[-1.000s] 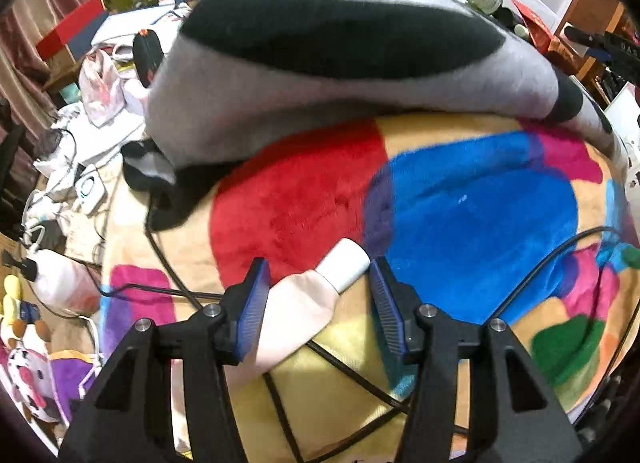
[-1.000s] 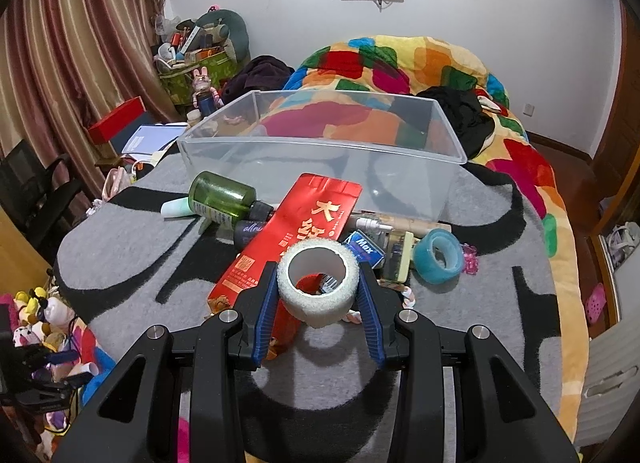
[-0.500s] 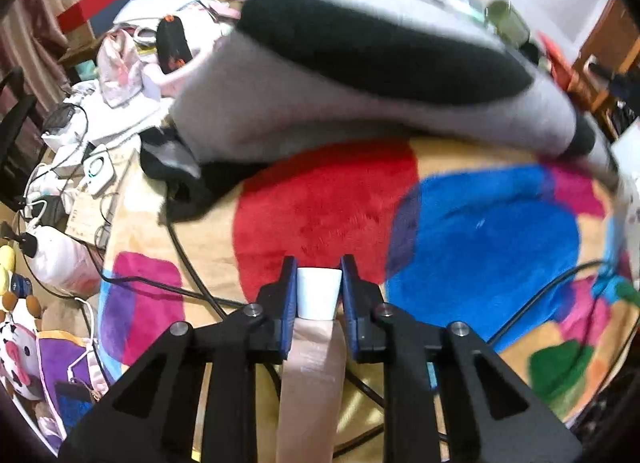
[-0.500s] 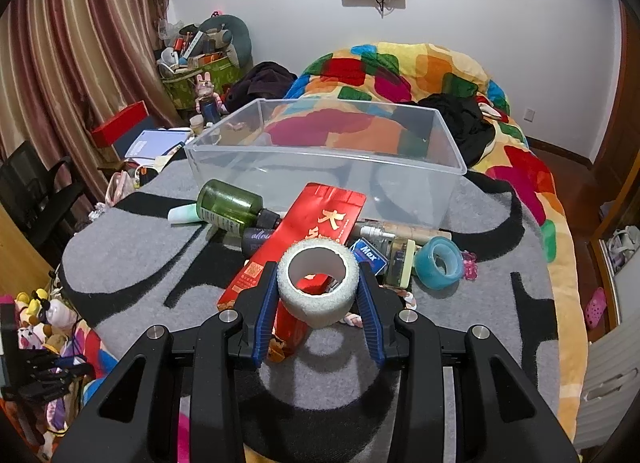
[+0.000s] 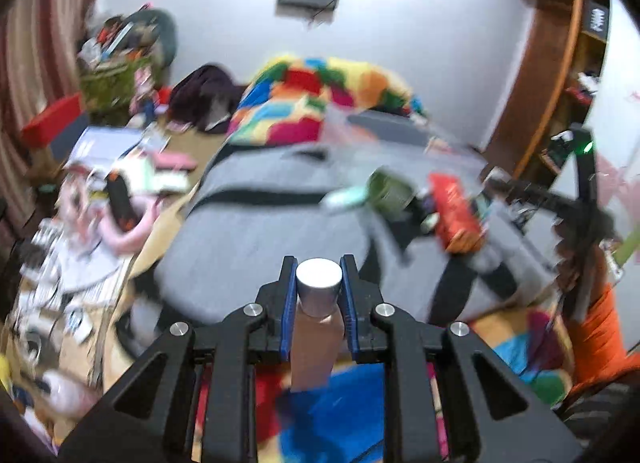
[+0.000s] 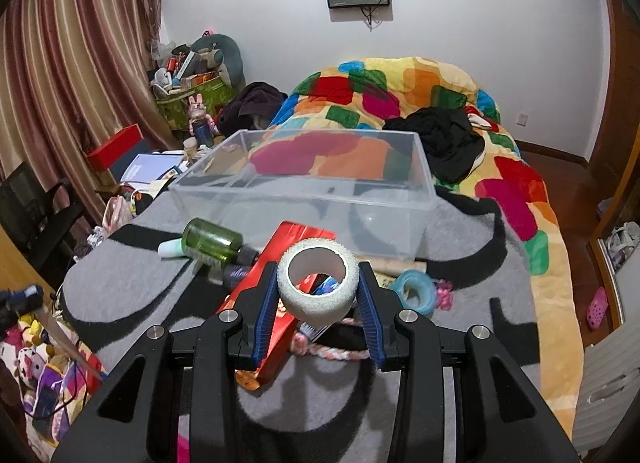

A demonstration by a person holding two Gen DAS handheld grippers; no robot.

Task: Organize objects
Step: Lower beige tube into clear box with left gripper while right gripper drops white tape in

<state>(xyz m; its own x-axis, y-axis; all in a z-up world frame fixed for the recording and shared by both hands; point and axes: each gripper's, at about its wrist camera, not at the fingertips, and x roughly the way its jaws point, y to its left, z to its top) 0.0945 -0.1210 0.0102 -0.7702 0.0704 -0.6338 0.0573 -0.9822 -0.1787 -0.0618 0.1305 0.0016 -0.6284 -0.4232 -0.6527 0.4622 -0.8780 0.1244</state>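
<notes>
Left gripper (image 5: 319, 305): one; clenched on one pink tube (image 5: 316, 347) with a white cap (image 5: 319, 283), pads pressing the cap's sides.
Right gripper (image 6: 318, 295): one; grasping one white tape roll (image 6: 318, 283), hole facing the camera.
Clear bin (image 6: 304, 187): one, resting on the grey blanket (image 6: 132, 279) on the bed, beyond the pile of things; nothing certain inside it.
Green bottle (image 6: 212, 241): one, lying on its side on the grey blanket, just before the bin.
Red packet (image 6: 276, 295): one, lying slantwise beside the bottle, partly behind the tape roll.
Blue tape roll (image 6: 416, 289): one, to the right of the red packet.
Colourful quilt (image 6: 516, 191): one, spread over the bed behind and beside the bin.
Change, left: a second ago the tube lay on the quilt between wide jaws; now it is pinched and lifted, and the view, blurred, takes in the room.
Change, right: the white roll is held the same way; the view is nearly unchanged.
</notes>
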